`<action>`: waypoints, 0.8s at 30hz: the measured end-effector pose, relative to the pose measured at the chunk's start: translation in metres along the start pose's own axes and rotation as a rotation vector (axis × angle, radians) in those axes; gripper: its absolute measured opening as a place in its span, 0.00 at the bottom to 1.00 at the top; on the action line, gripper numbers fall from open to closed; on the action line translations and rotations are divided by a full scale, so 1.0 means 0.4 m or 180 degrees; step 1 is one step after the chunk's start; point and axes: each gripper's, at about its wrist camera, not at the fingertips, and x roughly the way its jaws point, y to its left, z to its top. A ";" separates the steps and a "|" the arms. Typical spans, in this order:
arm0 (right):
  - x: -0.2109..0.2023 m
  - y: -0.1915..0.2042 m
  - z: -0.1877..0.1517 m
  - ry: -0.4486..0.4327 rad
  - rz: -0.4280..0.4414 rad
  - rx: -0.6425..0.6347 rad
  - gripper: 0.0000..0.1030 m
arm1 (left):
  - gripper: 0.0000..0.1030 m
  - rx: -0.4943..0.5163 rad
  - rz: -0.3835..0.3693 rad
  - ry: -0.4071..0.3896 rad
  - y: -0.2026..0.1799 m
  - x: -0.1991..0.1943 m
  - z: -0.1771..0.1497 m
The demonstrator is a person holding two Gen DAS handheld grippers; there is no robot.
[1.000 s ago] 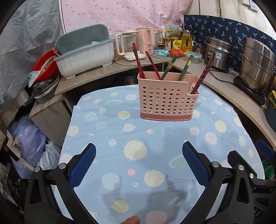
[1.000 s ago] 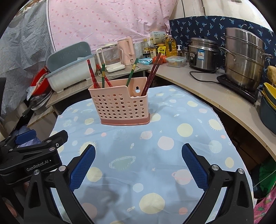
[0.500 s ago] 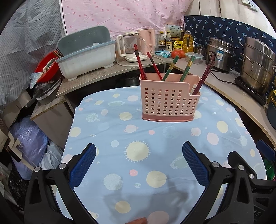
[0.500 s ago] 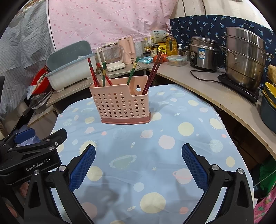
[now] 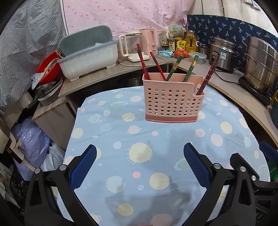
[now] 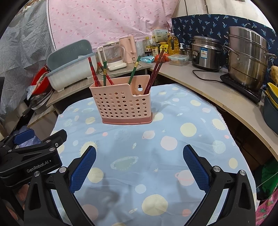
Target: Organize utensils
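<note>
Utensil caddy [image 5: 173,104]: pink plastic, perforated with round holes, darker pink base.
Chopsticks: two red [image 5: 141,60], two green with gold bands [image 5: 190,67], two dark maroon [image 5: 207,76].
Tablecloth [image 5: 156,156]: light blue, printed with pale yellow suns, pink planets, white dots.
Gripper pads [image 6: 83,166]: blue, textured; black frames.
Backdrop sheet [image 5: 130,15]: pink, spotted.
</note>
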 end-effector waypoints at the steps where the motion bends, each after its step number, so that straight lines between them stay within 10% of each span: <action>1: 0.000 0.000 -0.001 0.0000 -0.0001 0.0000 0.94 | 0.93 0.0003 -0.0004 -0.0004 0.000 0.000 0.000; 24: 0.014 0.008 -0.002 0.0050 0.0011 -0.0028 0.94 | 0.93 -0.0049 0.0064 0.0028 0.015 0.012 -0.009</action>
